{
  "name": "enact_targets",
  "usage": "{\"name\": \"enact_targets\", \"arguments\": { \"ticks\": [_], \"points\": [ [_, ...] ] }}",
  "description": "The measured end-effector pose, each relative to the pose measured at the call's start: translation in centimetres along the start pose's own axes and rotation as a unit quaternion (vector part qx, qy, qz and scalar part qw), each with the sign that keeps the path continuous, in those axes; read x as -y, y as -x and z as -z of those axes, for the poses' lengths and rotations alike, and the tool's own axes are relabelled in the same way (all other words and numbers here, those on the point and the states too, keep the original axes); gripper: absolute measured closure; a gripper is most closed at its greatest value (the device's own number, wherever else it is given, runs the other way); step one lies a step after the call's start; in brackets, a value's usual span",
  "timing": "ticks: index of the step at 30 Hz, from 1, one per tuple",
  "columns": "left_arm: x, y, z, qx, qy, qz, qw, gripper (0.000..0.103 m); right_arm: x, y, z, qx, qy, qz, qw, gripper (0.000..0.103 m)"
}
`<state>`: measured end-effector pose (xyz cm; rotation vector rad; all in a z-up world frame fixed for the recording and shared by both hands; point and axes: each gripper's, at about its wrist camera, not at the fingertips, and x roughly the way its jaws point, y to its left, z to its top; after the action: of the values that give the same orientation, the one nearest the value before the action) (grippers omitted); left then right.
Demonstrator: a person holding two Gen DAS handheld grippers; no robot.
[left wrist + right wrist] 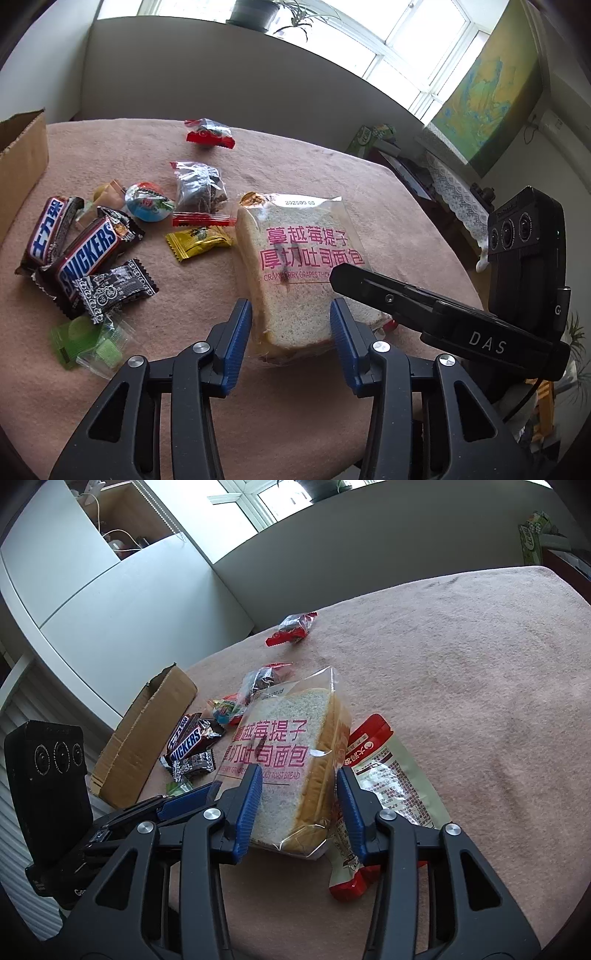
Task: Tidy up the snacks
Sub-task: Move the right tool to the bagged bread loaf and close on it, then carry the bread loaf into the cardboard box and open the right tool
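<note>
Two grippers are at the big bag of sliced bread [295, 258], one on each side of its near end. It is the biggest snack on the pink cloth [314, 170], so it looks like it needs both to lift it. The left gripper [291, 343] has its blue pads on both sides of the bread bag, and they look like they touch the bag. The right gripper [299, 808] has its jaws partly closed around the same end. Its left pad presses the bag. I cannot tell if its right pad touches.

The brown cardboard box [144, 746] sits open at the left edge of the cloth. I think the snacks should go in there.

Just beside the bread, under its right edge, lies a flat pouch with a red end [388, 771]. It could get dragged along.

Between the bread and the box lie the small snacks: two Snickers bars [88, 251], a clear bag of dark pieces [199, 188], a yellow candy [199, 240] and green candies [88, 343]. They are in the way, so the bread should go over them.
</note>
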<state>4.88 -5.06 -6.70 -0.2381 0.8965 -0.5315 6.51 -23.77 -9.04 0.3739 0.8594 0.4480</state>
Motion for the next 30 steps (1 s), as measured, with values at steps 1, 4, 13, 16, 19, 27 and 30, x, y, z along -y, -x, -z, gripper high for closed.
{"name": "enact_targets", "arguments": {
  "ticks": [1, 4, 13, 16, 19, 27, 30],
  "points": [
    [0.1, 0.0, 0.0, 0.0, -0.001, 0.001, 1.0, 0.061, 0.0, 0.0, 0.0, -0.001, 0.0, -0.001, 1.0, 0.06],
    [0.4, 0.2, 0.0, 0.001, -0.006, -0.001, 1.0, 0.062, -0.1, 0.0, 0.0, 0.0, -0.003, -0.003, 1.0, 0.061],
    [2.0, 1.7, 0.3, 0.033, -0.049, -0.029, 0.9978, 0.063, -1.8, 1.1, 0.0, 0.026, 0.013, -0.007, 1.0, 0.062],
    [1.6, 2.6, 0.0, 0.045, -0.047, -0.03, 0.9975, 0.063, -3.0, 1.2, -0.2, 0.032, 0.021, -0.011, 0.999, 0.062],
    [1.0, 3.8, 0.0, 0.06, -0.046, -0.038, 0.9964, 0.063, -4.6, 1.0, -0.7, 0.034, 0.035, -0.018, 0.999, 0.062],
    [-1.7, 8.2, -0.4, 0.113, -0.031, -0.072, 0.9906, 0.063, -10.9, -0.5, -2.1, 0.036, 0.086, -0.046, 0.995, 0.062],
    [-3.3, 9.9, -0.3, 0.133, -0.021, -0.086, 0.9872, 0.063, -13.2, -1.5, -2.3, 0.032, 0.104, -0.058, 0.992, 0.062]
  ]
}}
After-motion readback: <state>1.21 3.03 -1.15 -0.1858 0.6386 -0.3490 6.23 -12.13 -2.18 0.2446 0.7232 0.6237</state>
